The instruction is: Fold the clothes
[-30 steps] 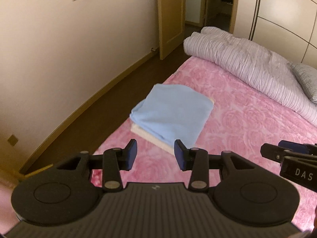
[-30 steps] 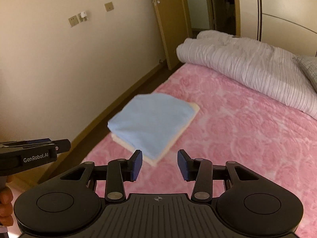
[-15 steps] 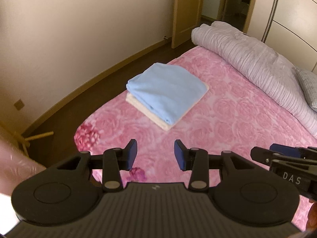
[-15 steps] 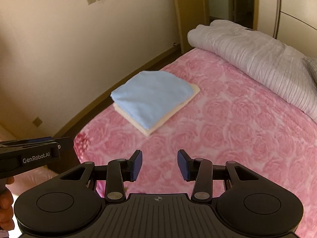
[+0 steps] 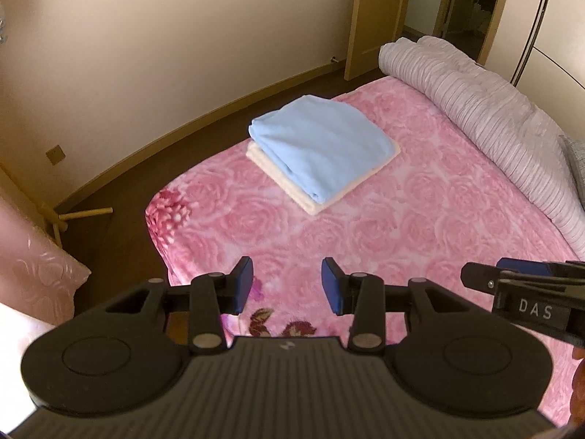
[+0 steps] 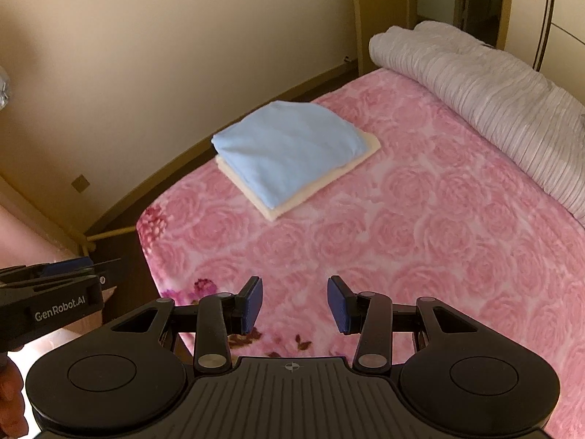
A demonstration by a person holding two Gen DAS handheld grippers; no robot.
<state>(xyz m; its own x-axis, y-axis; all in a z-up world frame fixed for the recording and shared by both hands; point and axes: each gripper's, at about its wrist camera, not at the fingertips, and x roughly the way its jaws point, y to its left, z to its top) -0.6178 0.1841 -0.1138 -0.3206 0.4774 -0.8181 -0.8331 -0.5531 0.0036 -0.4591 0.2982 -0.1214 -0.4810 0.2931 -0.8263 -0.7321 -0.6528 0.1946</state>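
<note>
A folded light-blue garment [image 5: 321, 142] [image 6: 289, 148] lies on top of a folded cream garment [image 5: 310, 201] [image 6: 278, 208], stacked near the far left corner of the pink rose-patterned bed [image 5: 420, 226] [image 6: 420, 226]. My left gripper [image 5: 287, 285] is open and empty, held above the bed's near edge, well short of the stack. My right gripper [image 6: 294, 301] is open and empty too, beside it. Each gripper shows at the edge of the other's view, the right one [image 5: 526, 289] and the left one [image 6: 51, 292].
A rolled striped grey quilt [image 5: 486, 117] [image 6: 486, 95] lies along the bed's far right side. Dark floor [image 5: 120, 226] runs between the bed and the beige wall. A wooden door [image 5: 376, 18] stands at the back. Pink fabric [image 5: 33, 274] is at the near left.
Both grippers have pulled back and up from the stack, which now appears farther away. The bed's near left corner and the floor have come into view. Both stay open.
</note>
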